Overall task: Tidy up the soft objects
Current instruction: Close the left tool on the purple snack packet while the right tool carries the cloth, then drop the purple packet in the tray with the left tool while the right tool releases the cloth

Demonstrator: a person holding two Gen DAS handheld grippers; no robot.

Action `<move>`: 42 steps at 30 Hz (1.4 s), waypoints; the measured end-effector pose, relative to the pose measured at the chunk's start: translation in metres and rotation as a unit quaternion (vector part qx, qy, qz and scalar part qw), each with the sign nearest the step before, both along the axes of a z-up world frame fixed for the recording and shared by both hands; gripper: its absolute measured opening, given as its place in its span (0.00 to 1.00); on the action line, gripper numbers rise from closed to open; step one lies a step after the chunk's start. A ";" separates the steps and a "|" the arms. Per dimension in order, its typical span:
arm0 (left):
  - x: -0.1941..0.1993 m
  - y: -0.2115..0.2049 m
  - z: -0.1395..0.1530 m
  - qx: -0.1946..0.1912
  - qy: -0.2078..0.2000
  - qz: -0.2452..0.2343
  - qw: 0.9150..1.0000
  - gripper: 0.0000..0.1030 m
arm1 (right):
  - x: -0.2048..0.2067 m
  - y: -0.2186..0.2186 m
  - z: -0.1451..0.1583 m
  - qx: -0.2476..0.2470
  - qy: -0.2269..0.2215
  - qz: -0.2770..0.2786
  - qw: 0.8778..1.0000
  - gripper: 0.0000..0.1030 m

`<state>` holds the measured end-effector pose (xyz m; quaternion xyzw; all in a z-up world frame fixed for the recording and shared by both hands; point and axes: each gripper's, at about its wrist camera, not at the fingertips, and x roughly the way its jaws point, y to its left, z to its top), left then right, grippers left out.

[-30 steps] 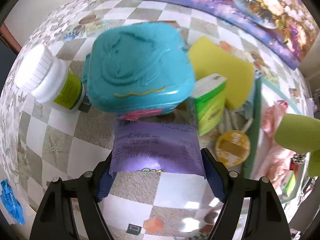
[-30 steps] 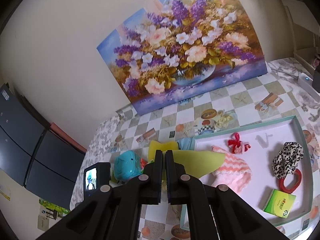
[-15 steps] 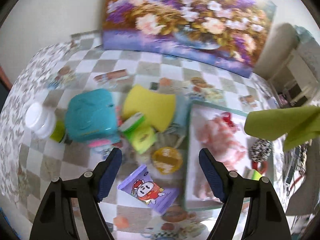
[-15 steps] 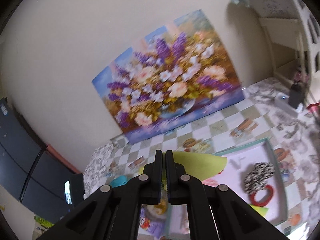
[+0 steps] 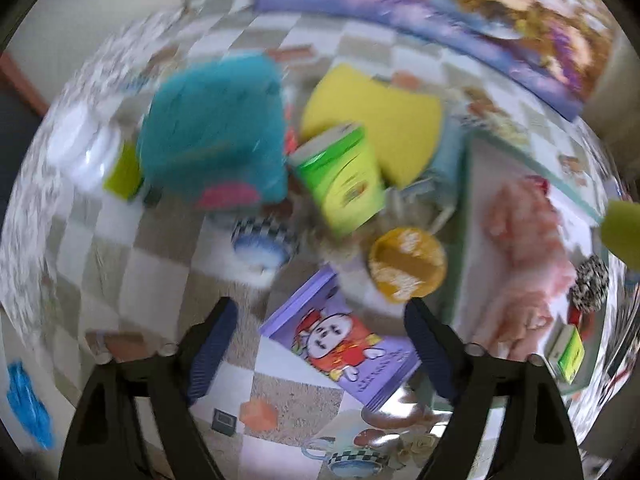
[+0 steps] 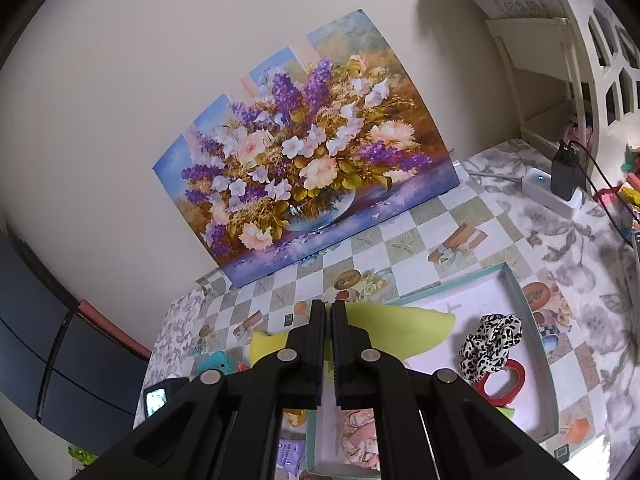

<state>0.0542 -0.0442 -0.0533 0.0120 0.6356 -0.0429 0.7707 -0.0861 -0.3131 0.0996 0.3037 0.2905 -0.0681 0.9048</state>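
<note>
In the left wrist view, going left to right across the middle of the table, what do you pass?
White-capped bottle → teal plastic case → green tissue pack → round yellow tin → pink knitted cloth in the tray → leopard-print scrunchie.

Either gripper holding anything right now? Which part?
Right gripper is shut on the lime-green cloth, pinched at its left edge. Left gripper is open, holding nothing.

This is a home. A flower painting (image 6: 304, 152) leans on the wall past the fingers, and a checked tablecloth (image 6: 420, 236) with pictures covers the table.
</note>
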 end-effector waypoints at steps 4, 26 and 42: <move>0.000 0.011 -0.016 -0.020 0.030 0.046 0.998 0.88 | -0.001 0.000 0.001 -0.002 -0.002 0.004 1.000 0.03; -0.024 -0.033 0.025 -0.098 -0.020 0.010 0.995 0.40 | -0.012 -0.029 -0.004 0.008 -0.001 -0.028 1.000 0.03; -0.042 -0.185 0.053 -0.098 -0.070 -0.212 0.970 0.41 | 0.004 -0.054 -0.042 -0.024 0.090 -0.067 0.993 0.04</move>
